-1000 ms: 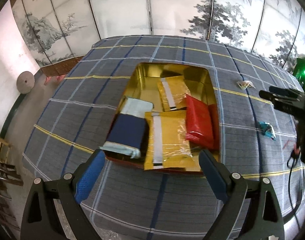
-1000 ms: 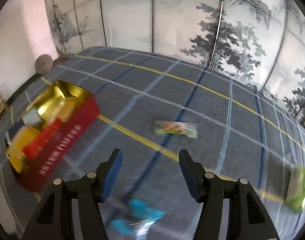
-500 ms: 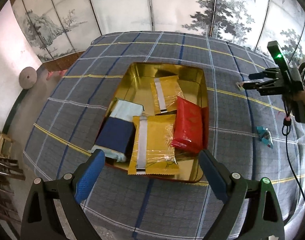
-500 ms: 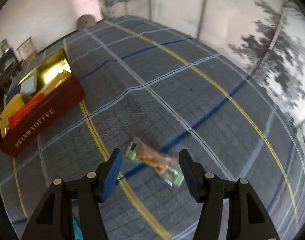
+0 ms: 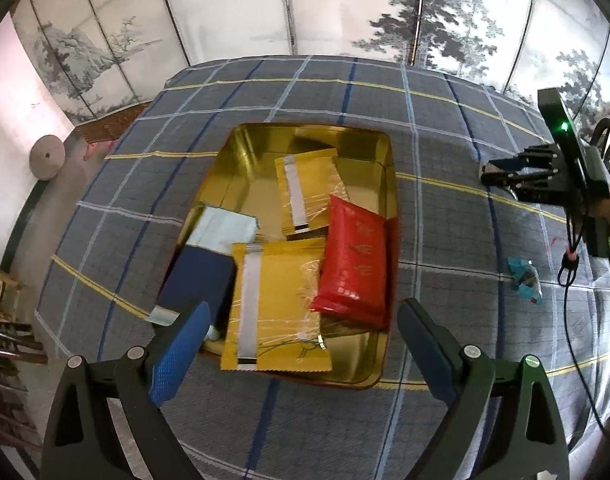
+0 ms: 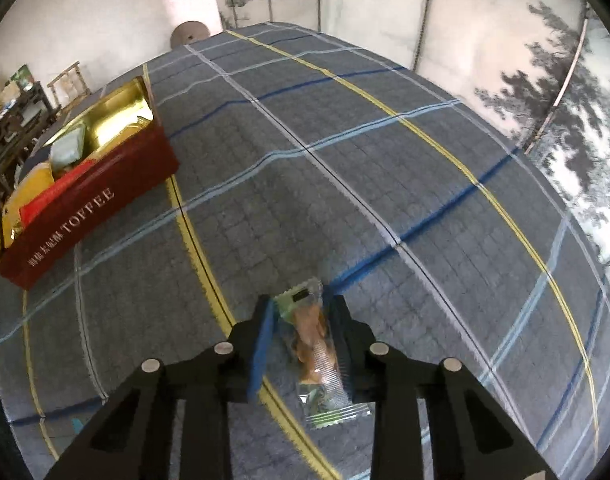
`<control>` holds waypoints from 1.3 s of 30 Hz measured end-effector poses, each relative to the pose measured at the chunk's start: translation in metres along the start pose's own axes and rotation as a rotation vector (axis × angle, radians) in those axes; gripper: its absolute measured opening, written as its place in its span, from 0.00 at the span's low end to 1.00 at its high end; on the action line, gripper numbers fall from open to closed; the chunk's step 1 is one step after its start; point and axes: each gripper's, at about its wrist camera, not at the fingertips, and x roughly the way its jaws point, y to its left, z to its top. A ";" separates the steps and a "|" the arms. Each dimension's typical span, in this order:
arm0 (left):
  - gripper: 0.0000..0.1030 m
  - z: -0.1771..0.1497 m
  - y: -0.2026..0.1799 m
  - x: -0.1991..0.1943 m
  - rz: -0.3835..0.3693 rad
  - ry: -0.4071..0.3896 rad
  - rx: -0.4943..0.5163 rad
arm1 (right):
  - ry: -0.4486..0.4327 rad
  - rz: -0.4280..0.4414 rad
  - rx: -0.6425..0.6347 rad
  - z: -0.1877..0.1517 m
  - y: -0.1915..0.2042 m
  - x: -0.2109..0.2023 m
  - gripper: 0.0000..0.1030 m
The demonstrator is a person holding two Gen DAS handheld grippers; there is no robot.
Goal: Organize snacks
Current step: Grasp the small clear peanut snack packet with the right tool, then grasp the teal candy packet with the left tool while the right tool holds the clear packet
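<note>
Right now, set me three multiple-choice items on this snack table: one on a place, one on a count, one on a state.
1. Where does the small blue-wrapped candy lie?
A. inside the tin
B. on the checked tablecloth, right of the tin
C. between the left gripper's fingers

2. How many yellow foil packets lie in the gold-lined red toffee tin?
A. one
B. two
C. four

3. What is the right gripper doing?
A. closing around the clear green-ended biscuit packet
B. hanging wide open over bare cloth
C. reaching into the tin

Answers:
1 B: the candy rests on the cloth outside the tin's right wall.
2 B: one yellow packet lies at the back, another at the front.
3 A: the jaws are closing, with the biscuit packet between the pads; the left gripper hangs open over the tin.
</note>
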 end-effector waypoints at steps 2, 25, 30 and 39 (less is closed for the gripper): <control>0.91 0.000 -0.003 0.000 -0.011 -0.001 0.006 | -0.011 -0.016 0.019 -0.008 0.004 -0.005 0.28; 0.91 -0.004 -0.089 0.007 -0.103 -0.091 0.211 | -0.137 -0.236 0.352 -0.121 0.035 -0.060 0.47; 0.91 -0.007 -0.113 0.013 -0.104 -0.099 0.273 | -0.139 -0.258 0.359 -0.120 0.038 -0.060 0.47; 0.91 -0.010 -0.146 0.020 -0.154 -0.100 0.336 | -0.164 -0.290 0.388 -0.117 0.036 -0.059 0.23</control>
